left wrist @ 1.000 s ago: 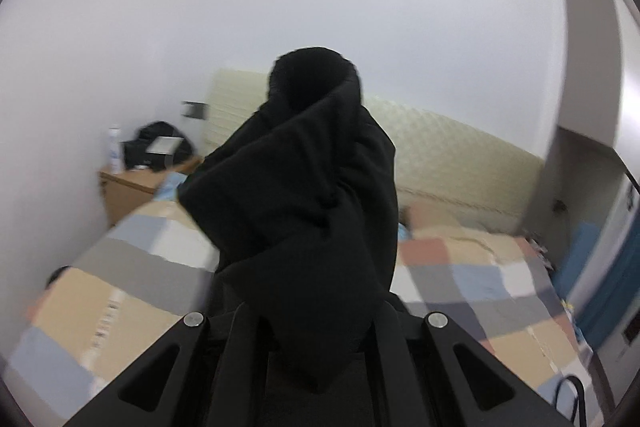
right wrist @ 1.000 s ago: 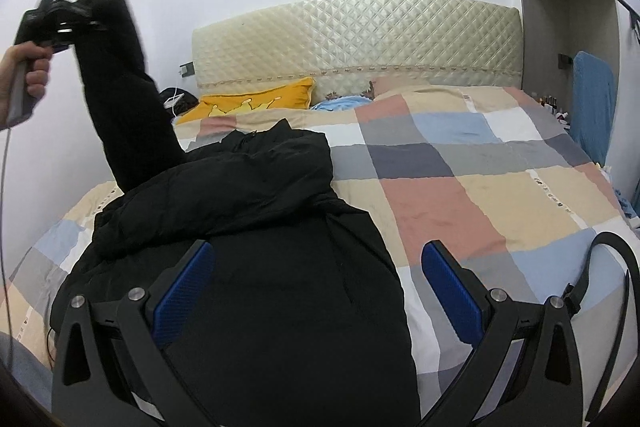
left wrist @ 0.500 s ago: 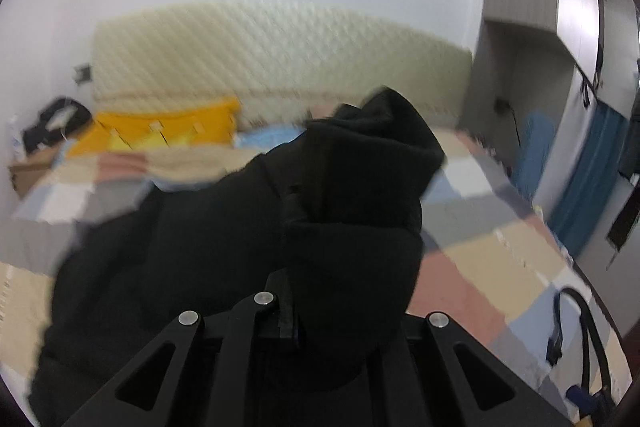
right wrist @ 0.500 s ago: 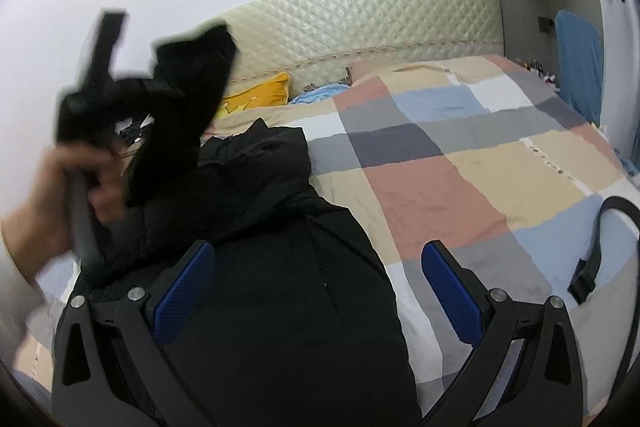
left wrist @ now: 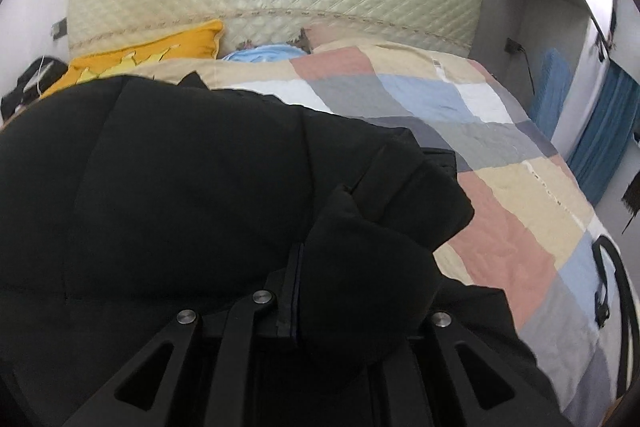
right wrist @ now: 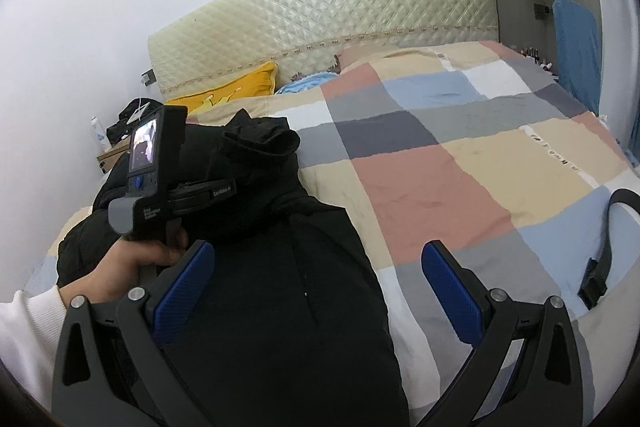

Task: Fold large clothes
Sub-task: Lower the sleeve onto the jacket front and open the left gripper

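One black padded jacket (right wrist: 280, 307) lies spread over the near left part of the bed (right wrist: 460, 155), on a patchwork quilt of tan, pink, grey, blue and white squares. Its sleeve (left wrist: 384, 227) is doubled across the jacket's body. The left gripper (left wrist: 320, 291) has its jaws clamped on the cuff end of that sleeve (the fabric bunches up over the fingers and hides their tips). In the right wrist view one hand (right wrist: 132, 267) in a white sleeve holds this gripper low over the jacket's far left part. The right gripper (right wrist: 316, 287) hangs above the jacket's near edge, its two blue-padded jaws wide apart with nothing between them. At the far end stand one quilted cream headboard (right wrist: 320, 11) and one yellow pillow (right wrist: 236, 91). One black strap (right wrist: 604, 251) lies on the quilt at the near right.
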The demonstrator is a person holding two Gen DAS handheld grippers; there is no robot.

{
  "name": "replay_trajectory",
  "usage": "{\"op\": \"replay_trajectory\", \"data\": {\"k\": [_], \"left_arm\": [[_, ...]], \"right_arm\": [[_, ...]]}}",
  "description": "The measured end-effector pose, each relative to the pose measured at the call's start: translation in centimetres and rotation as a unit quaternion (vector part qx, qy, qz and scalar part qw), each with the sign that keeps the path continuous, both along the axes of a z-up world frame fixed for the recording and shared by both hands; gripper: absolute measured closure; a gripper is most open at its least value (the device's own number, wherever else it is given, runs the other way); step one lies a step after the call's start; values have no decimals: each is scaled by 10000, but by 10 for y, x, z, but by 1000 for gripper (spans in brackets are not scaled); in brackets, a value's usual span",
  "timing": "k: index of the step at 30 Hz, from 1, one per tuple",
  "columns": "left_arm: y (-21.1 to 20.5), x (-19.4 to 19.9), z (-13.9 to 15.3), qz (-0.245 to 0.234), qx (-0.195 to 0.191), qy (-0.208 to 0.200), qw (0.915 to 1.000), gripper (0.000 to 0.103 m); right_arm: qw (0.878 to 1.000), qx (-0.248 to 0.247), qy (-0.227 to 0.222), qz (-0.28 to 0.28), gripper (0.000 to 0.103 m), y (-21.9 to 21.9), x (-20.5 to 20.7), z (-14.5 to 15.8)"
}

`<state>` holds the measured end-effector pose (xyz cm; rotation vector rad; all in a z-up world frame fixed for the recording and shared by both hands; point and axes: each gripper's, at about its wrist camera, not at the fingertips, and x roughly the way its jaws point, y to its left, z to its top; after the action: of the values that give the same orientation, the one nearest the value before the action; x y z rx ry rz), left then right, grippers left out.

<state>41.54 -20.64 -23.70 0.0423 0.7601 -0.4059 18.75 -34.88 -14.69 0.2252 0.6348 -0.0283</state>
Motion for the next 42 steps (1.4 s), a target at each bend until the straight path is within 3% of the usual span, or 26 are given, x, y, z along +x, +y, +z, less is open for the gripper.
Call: {"op": "replay_trajectory", "data": {"k": [3,6,7,9,10,11,14,19,27,33,42], "left_arm": [[-4,-13,6,26,206,-209,9996,93],[-1,-34,28,103,299,-693,9971,89],[0,-42,36,148,347,-868,9955,81],[4,-57,49,233,388,-1073,9932,54],[8,-66,56,269,375,-1168,9921,31],[12,-75,61,261,349,-1228,9915,21],[29,-97,73,102,282,-1165,9927,20],[92,-131,88,411,-55,-859,9954,20],[195,-171,94,1145,374,-836,9892,20],[255,-174,72,1560,264,-543,9859,20],[288,-150,43,2074,348,-387,9769,20]], "right_arm": [[10000,-12,25,60,0,4,4,-3],[9999,-44,21,95,0,8,5,-4],[9999,-47,7,102,0,8,5,-3],[9999,-53,-46,117,0,9,3,-2],[9999,-44,-57,128,0,9,2,-1],[9999,-27,-70,142,0,9,2,0],[9998,12,-125,173,0,9,-2,3],[9996,44,-162,237,0,11,-6,5],[9976,25,-218,652,0,35,-15,12],[9953,-36,-99,958,0,55,-26,9],[9926,-343,-1,1168,3,80,-27,4]]}}
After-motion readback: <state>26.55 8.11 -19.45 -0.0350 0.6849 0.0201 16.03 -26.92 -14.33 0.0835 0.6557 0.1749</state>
